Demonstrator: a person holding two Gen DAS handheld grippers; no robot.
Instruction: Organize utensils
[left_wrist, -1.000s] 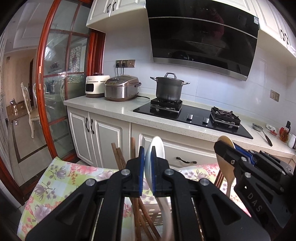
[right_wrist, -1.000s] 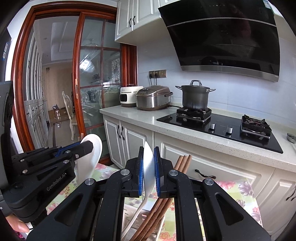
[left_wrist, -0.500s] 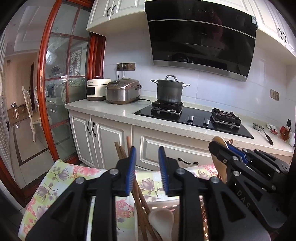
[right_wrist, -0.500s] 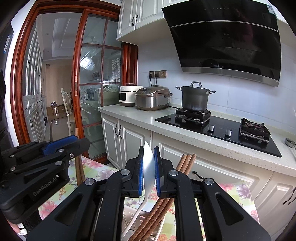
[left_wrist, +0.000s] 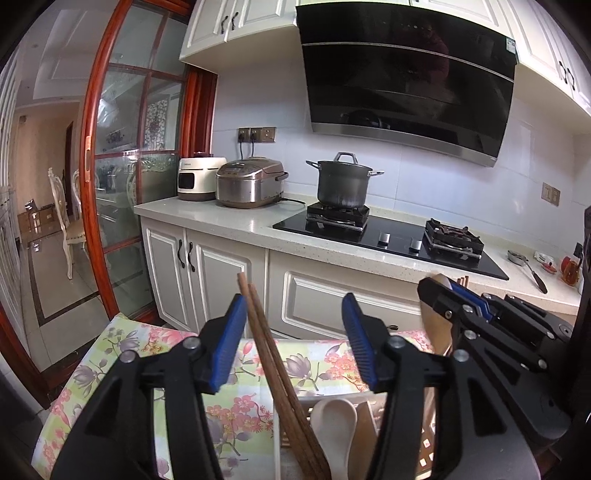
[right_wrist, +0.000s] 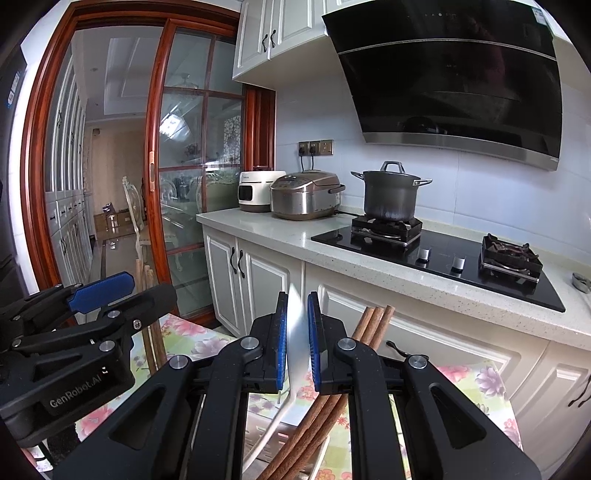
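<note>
My left gripper (left_wrist: 293, 339) is open and empty above a utensil holder (left_wrist: 306, 400). In the holder stand brown chopsticks (left_wrist: 273, 354), a white spoon (left_wrist: 334, 421) and a wooden spatula (left_wrist: 364, 435). My right gripper (right_wrist: 294, 339) is shut on a white spoon (right_wrist: 295, 332), edge-on between the blue pads. More brown chopsticks (right_wrist: 369, 325) lean beside it. In the left wrist view the right gripper (left_wrist: 448, 293) appears at the right, with a pale spoon bowl (left_wrist: 434, 321) showing by it. The left gripper (right_wrist: 99, 291) shows at the left of the right wrist view.
A floral tablecloth (left_wrist: 122, 354) covers the table. Behind it stand white cabinets (left_wrist: 207, 273), a counter with a rice cooker (left_wrist: 249, 182), a white appliance (left_wrist: 197, 177), a pot (left_wrist: 343, 182) on the hob and a ladle (left_wrist: 526, 266). A glass sliding door (left_wrist: 125, 173) is at the left.
My left gripper has opened and let go of the white spoon, which now stands in the holder. The right gripper stays shut on its spoon.
</note>
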